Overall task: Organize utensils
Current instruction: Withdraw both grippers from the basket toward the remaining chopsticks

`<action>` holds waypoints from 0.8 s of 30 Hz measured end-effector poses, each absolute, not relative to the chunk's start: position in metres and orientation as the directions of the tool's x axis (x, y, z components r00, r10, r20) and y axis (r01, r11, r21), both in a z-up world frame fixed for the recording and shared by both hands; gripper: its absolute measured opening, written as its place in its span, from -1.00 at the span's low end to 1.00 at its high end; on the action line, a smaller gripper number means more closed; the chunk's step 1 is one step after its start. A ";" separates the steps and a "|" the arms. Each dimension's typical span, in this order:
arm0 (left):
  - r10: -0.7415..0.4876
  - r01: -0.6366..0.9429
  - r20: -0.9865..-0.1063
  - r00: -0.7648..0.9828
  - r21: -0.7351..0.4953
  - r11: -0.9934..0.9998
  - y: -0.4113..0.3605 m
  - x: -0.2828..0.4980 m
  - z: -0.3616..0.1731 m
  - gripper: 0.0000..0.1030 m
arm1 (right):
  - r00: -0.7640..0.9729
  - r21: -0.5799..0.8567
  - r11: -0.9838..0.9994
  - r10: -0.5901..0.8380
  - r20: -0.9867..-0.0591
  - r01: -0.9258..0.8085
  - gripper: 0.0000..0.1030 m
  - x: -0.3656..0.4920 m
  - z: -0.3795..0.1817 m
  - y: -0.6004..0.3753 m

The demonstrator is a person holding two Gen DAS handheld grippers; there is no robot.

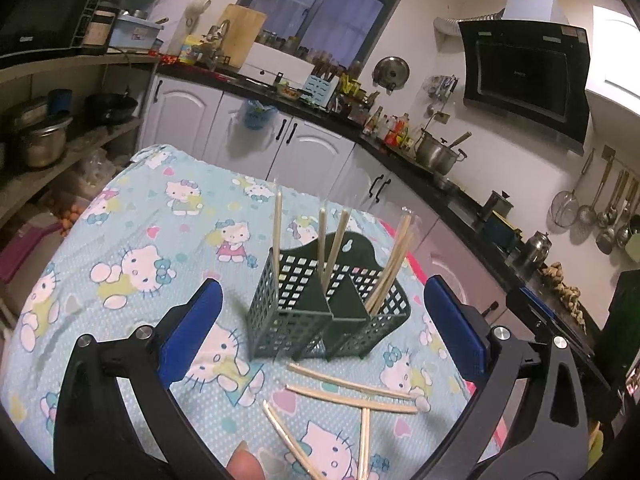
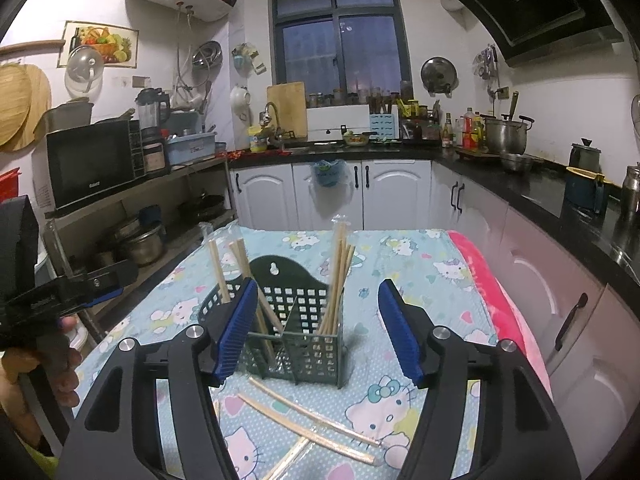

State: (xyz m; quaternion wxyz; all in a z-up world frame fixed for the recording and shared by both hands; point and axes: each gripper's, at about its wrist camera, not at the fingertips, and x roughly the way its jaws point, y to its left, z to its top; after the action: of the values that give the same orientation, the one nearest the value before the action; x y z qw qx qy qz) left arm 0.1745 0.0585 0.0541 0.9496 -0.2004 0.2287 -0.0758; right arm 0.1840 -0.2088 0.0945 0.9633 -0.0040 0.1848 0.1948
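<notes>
A dark green slotted utensil holder (image 1: pixel 316 320) stands on the table with several wooden chopsticks (image 1: pixel 277 224) upright in its compartments. More chopsticks (image 1: pixel 348 394) lie loose on the cloth in front of it, some in clear wrappers. My left gripper (image 1: pixel 323 290) is open wide just short of the holder, with nothing between its blue pads. In the right wrist view, my right gripper (image 2: pixel 318 286) is also open and grips nothing. It faces the holder (image 2: pixel 296 344) from close by, above the loose chopsticks (image 2: pixel 304 412).
A blue cartoon-cat cloth (image 1: pixel 140 240) covers the table, with a pink edge (image 2: pixel 488 280) on the right. White cabinets (image 2: pixel 392 196) and a black counter run behind and to the right. A shelf with a microwave (image 2: pixel 90 162) and pots stands left. A hand (image 2: pixel 60 360) shows at far left.
</notes>
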 end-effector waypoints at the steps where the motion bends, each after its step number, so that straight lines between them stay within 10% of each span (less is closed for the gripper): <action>1: -0.232 0.048 -0.408 0.883 -0.413 0.909 0.059 0.173 0.052 0.80 | 0.855 0.063 0.924 0.374 -0.360 -0.377 0.20 0.182 0.094 -0.209; 24: -0.255 0.037 -0.485 0.837 -0.415 0.909 0.055 0.157 0.027 0.80 | 0.794 0.021 0.880 0.439 -0.421 -0.475 0.30 0.161 0.079 -0.188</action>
State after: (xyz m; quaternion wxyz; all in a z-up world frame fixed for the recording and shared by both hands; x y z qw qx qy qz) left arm 0.1575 0.0548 0.0272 0.9375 -0.1984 0.2750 -0.0779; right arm 0.1615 -0.1884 0.0788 0.9461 -0.0427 0.2114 0.2416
